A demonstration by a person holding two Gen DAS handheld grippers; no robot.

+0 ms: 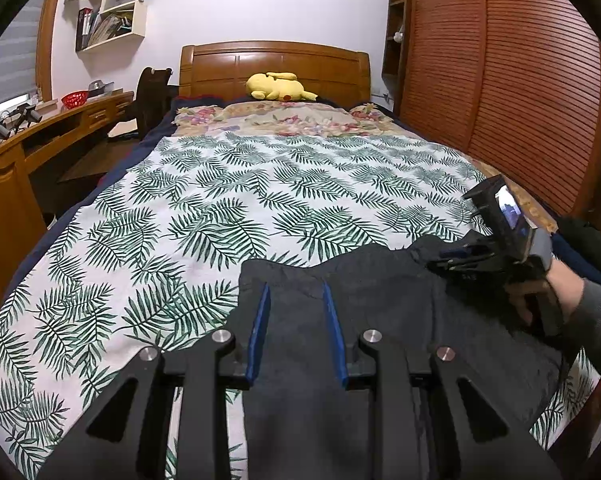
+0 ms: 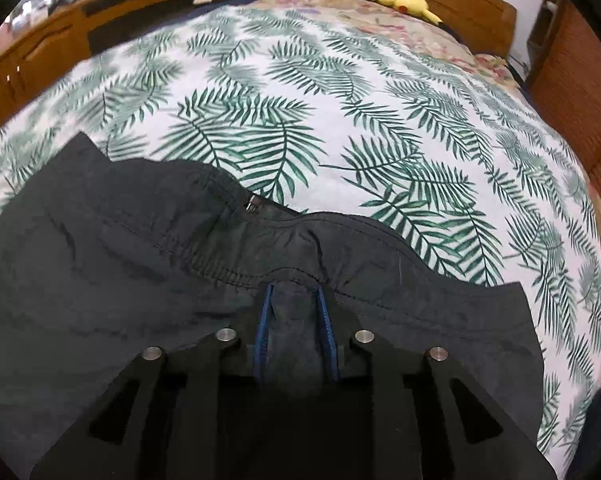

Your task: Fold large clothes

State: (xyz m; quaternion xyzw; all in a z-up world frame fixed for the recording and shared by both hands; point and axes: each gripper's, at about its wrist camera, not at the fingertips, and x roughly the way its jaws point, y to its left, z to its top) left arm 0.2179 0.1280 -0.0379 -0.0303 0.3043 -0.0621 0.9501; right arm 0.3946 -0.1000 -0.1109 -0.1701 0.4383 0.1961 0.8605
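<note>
Both tongs (image 1: 296,292) (image 2: 294,292) apparently pinch bunched, matte black trousers (image 2: 140,248) on leaf-print sheet (image 2: 340,120).

No text, label, brand, number or sign can be read in either view. Printing may be carried by the books and boxes on the white wall shelves (image 1: 112,12), but it is too small and blurred to be made out. A lit picture is shown on the small screen (image 1: 510,210) mounted on the right gripper (image 1: 452,262), yet no letters or figures can be told on it. Nothing legible is seen on the dark garment (image 2: 140,248), and its zipper pull (image 2: 252,205) bears no readable mark.
</note>
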